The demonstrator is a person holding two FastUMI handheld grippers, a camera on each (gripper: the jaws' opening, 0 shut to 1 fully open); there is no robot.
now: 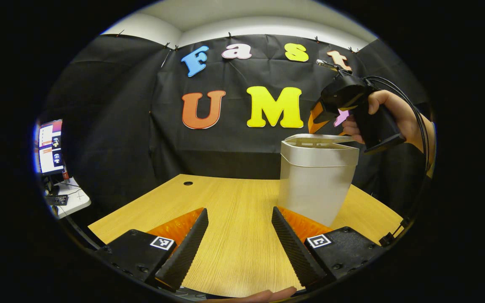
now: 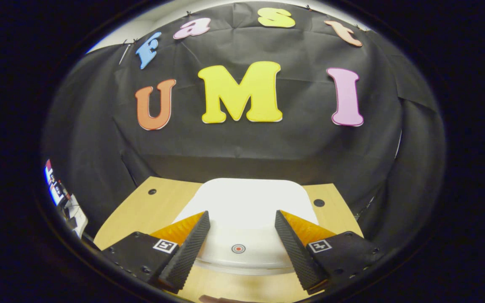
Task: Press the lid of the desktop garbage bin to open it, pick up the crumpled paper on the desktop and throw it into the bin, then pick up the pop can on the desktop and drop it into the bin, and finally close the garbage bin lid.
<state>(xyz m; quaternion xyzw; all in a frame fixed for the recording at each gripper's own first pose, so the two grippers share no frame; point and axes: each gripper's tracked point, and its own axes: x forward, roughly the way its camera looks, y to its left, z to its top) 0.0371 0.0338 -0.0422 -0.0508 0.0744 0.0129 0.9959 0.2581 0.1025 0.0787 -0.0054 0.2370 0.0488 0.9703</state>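
The left gripper, fingers spread and empty, hangs low over the wooden worktop. To its right stands the pale plastic bin; the right gripper, fingers likewise apart, hovers directly above its white lid, nearer for the press.

Wood desk w/ monitor, keyboard left.

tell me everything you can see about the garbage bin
The garbage bin is a pale, plastic-looking tub that tapers toward its base and stands upright on the wooden desk. Its white lid, rounded at the corners with a small red ring mark near the front edge, looks down or nearly so. The right gripper hovers open above it.
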